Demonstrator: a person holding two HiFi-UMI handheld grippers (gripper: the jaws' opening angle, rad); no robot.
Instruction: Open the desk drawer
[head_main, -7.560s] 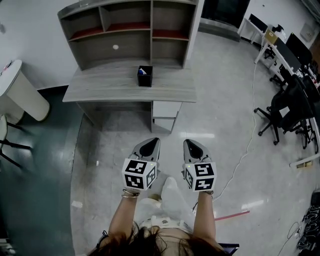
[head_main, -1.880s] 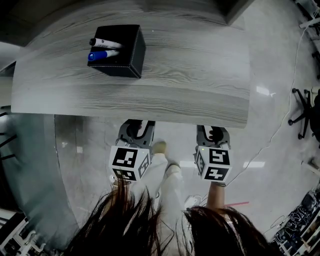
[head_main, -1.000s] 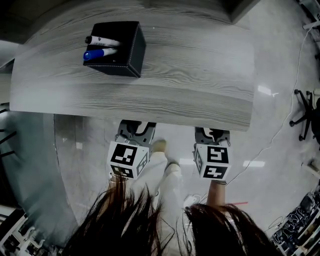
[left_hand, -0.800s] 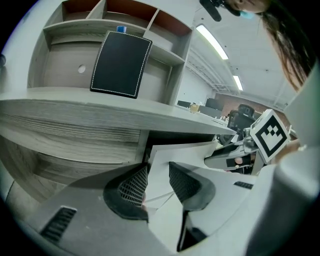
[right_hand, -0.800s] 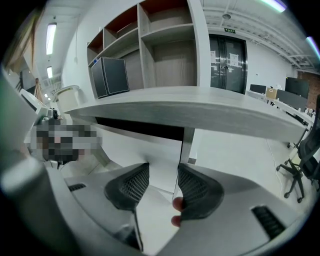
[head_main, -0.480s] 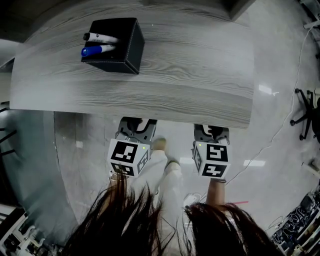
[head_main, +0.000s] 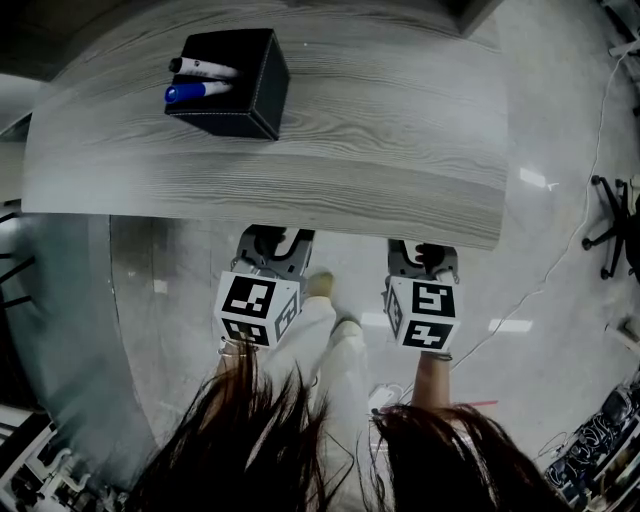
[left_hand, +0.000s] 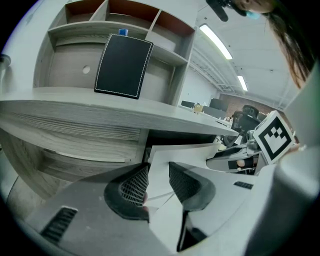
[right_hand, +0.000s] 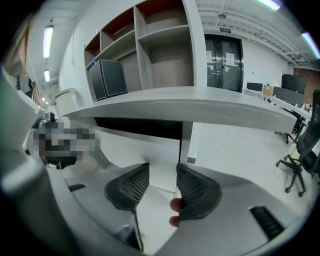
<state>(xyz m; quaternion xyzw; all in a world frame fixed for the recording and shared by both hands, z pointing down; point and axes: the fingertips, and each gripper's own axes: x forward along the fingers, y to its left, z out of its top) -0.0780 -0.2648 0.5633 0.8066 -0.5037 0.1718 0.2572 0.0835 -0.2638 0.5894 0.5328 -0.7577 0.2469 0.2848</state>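
Observation:
I look straight down on the grey wooden desk top (head_main: 380, 130); its front edge hides the drawer in the head view. My left gripper (head_main: 273, 240) and right gripper (head_main: 421, 252) reach just under that edge, side by side. In the left gripper view the left gripper (left_hand: 154, 176) is open, and the white drawer front (left_hand: 187, 152) shows between its jaws under a dark gap. The right gripper (right_hand: 162, 176) is open too, facing the same white drawer front (right_hand: 145, 150). Neither gripper holds anything.
A black pen holder (head_main: 226, 80) with markers stands on the desk's far left. Shelves (right_hand: 160, 45) rise behind the desk top. The person's legs and shoes (head_main: 320, 290) stand on the pale floor between the grippers. Office chairs (head_main: 610, 215) and cables lie to the right.
The person has walked from a few steps away to right over the desk. In the last second both grippers edged forward beneath the desk's front edge, still open.

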